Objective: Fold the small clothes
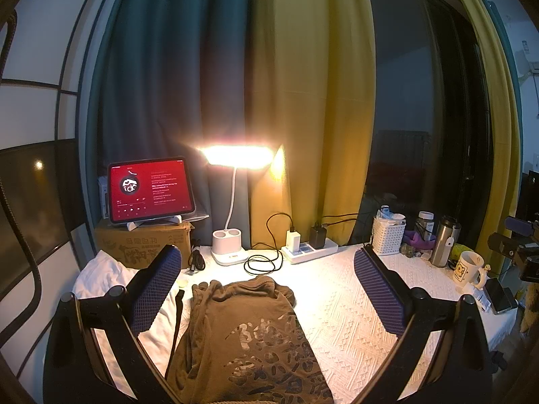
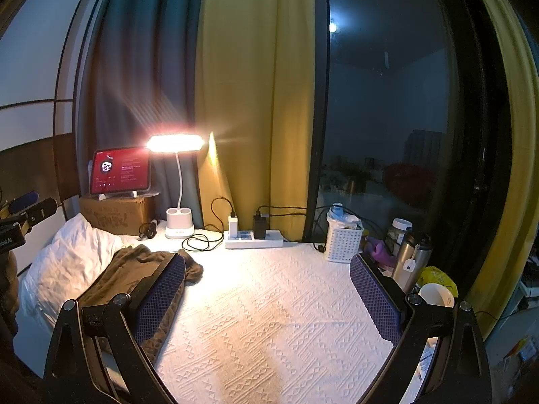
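Brown printed garment (image 1: 246,336) lies crumpled on white textured surface (image 2: 269,320); left gripper (image 1: 269,289) and right gripper (image 2: 267,289) fingers spread, empty

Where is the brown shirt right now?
The brown shirt lies on the white bedspread, between the open left gripper's fingers, beside the white pillow.

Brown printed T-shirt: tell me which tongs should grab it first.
Left. The brown printed T-shirt lies directly between the open left tongs. The right tongs, also open, face bare white bedspread, with the shirt off beyond their left finger.
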The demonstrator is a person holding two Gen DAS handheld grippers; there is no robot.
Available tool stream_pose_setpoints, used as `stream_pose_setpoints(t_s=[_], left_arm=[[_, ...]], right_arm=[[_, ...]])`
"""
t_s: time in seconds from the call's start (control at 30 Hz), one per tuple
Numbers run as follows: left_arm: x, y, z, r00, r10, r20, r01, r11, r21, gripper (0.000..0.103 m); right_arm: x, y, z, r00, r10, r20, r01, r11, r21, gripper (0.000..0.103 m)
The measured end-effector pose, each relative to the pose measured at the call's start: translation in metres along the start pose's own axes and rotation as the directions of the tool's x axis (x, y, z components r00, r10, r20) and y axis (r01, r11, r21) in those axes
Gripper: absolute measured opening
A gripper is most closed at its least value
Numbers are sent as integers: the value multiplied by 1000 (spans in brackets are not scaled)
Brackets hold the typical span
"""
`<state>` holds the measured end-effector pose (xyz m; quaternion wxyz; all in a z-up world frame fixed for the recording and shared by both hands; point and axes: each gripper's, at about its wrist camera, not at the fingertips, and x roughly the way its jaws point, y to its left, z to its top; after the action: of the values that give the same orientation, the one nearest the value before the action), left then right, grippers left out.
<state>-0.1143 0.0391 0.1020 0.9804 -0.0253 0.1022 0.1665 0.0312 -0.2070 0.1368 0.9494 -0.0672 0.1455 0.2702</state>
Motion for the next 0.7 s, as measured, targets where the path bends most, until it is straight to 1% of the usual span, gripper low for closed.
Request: stream_pose_setpoints(t_s=[0.7], left_arm=[[0, -1, -1, 1000, 1, -2, -1, 1000, 1, 101]], right_arm=[[0, 1, 0, 1000, -3, -3, 3, 1000, 0, 99]])
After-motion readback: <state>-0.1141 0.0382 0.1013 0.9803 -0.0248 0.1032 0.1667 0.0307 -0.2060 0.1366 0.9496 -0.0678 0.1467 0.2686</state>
